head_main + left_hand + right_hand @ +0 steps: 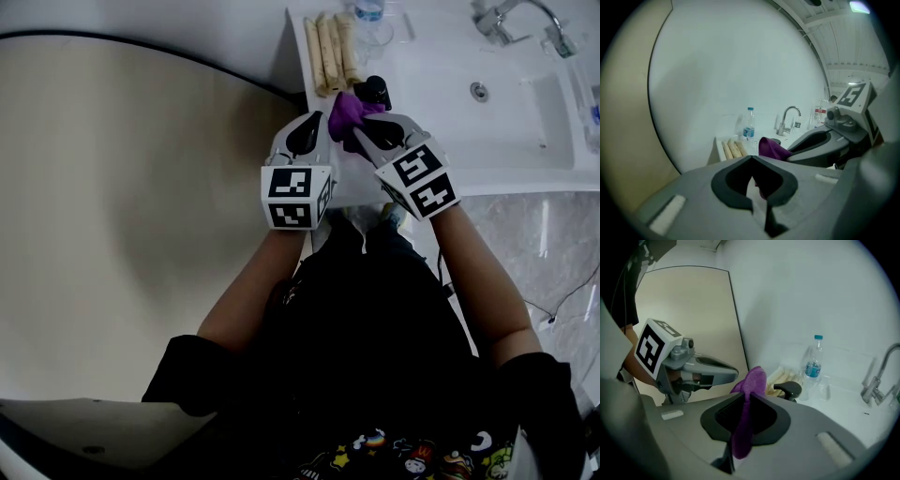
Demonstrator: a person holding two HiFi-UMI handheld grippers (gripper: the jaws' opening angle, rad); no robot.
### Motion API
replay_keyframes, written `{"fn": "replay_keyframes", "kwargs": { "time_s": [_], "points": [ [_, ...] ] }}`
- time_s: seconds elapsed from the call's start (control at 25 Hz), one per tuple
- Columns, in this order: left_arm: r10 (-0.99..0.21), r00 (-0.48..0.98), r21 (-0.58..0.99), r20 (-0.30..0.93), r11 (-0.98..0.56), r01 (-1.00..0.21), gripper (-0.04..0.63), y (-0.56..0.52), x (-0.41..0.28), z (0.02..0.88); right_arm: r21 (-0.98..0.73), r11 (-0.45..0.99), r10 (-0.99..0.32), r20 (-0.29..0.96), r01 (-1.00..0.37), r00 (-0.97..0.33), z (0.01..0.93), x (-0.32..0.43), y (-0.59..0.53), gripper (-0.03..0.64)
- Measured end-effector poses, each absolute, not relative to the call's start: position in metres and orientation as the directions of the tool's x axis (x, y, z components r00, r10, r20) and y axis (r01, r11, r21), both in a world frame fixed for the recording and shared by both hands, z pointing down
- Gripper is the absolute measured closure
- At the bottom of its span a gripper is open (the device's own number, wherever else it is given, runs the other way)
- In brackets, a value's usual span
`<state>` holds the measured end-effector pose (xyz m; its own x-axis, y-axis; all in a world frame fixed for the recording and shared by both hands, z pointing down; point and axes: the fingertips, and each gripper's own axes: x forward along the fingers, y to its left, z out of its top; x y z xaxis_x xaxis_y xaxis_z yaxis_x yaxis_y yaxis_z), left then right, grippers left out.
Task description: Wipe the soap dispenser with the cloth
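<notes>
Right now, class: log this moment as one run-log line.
left gripper: shut | right gripper: shut on purple cloth | soap dispenser: cloth beside its pump, contact unclear

dim light, a ceiling lamp (859, 6) glowing overhead; fisheye edges darken and curve, near parts blur.

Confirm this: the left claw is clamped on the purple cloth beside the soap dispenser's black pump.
Wrong claw: the right claw is clamped on the purple cloth beside the soap dispenser's black pump, as the right gripper view shows.
</notes>
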<state>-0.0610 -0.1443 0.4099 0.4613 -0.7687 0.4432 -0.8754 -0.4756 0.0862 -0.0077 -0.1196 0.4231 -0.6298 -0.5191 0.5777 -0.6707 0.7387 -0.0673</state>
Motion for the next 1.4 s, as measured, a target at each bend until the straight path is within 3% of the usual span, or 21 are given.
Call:
{"fn": "replay_keyframes", "kwargs": {
  "time_s": [0.32, 0.68, 1.0, 1.4],
  "points": [
    [-0.780, 0.420, 0.062, 0.464, -0.444, -0.894, 0.595, -0.147, -0.097, 0.410, -0.051, 0.661, -0.590, 0.582, -0.749, -0.560, 0.439, -0.016, -0.149, 0.560],
    [-0.728, 0.470, 0.053, 0.500, -0.516, -0.855, 0.595, -0.147, -0.101, 0.423, -0.126, 0.581, -0.588, 0.618, -0.804, -0.522, 0.471, -0.001, -0.127, 0.560],
    [-0.681, 0.529, 0.065, 0.507, -0.581, -0.811, 0.595, -0.150, -0.077, 0.431, -0.122, 0.482, -0.608, 0.666, -0.868, -0.431, 0.494, 0.043, -0.116, 0.560],
    [-0.681, 0.545, 0.075, 0.489, -0.590, -0.804, 0.595, -0.147, -0.074, 0.428, -0.067, 0.357, -0.700, 0.642, -0.932, -0.314, 0.471, 0.110, -0.134, 0.561]
  ]
}}
